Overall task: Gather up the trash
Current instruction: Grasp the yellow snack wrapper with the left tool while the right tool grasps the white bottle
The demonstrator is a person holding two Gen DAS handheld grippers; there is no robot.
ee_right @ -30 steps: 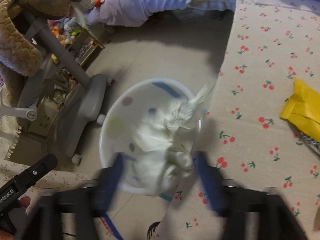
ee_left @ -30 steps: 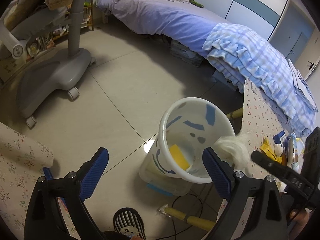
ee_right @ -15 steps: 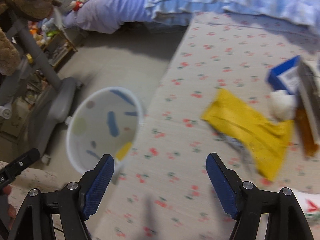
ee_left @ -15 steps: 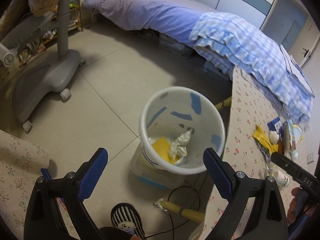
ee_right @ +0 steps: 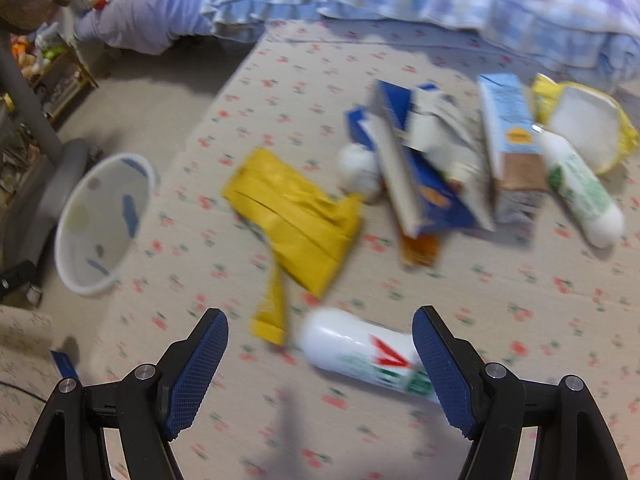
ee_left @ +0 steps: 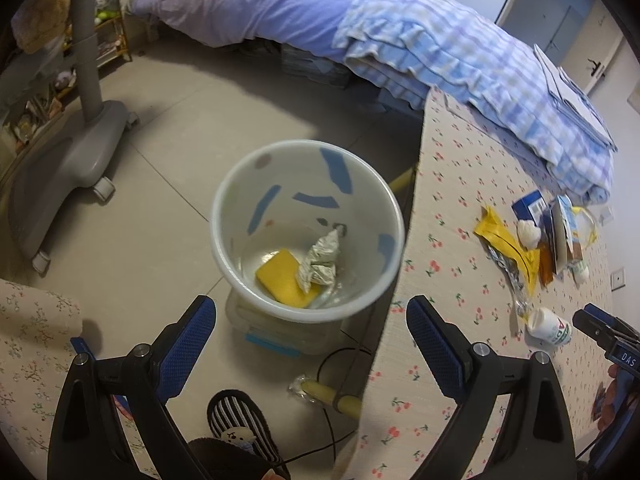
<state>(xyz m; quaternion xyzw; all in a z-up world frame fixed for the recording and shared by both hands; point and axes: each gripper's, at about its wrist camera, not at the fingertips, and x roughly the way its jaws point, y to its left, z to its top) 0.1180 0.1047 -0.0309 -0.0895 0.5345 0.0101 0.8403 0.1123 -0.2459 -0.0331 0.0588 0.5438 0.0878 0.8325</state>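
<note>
We see the right claw (ee_right: 320,364) spread wide with nothing between its blue pads, poised over the table with the cherry-print cloth (ee_right: 520,320). Just ahead of it lies a white plastic bottle with a red and green label (ee_right: 360,352), on its side, its labelled end close to the claw's right-hand pad. Beyond the bottle a crumpled yellow wrapper (ee_right: 296,216) is spread on the cloth, and farther on a heap of trash lies together: a torn blue carton (ee_right: 424,184), a tall light-blue box (ee_right: 508,128), a second white bottle with green print (ee_right: 580,188) and a yellow-edged plastic bag (ee_right: 584,124); this view is blurred, so we cannot read any print

The left claw (ee_left: 312,344) is also wide and empty, hanging above the white plastic wastebasket with blue patches (ee_left: 240,184), which stands on the grey tiled floor (ee_left: 168,152) just beside the table's edge. Inside the basket we see a yellow sponge-like block (ee_left: 280,276) and a crumpled silvery wad (ee_left: 320,264) lying against it. Behind the table is a bed with a lilac sheet (ee_left: 256,8) and a blue checked quilt (ee_left: 460,56)
</note>
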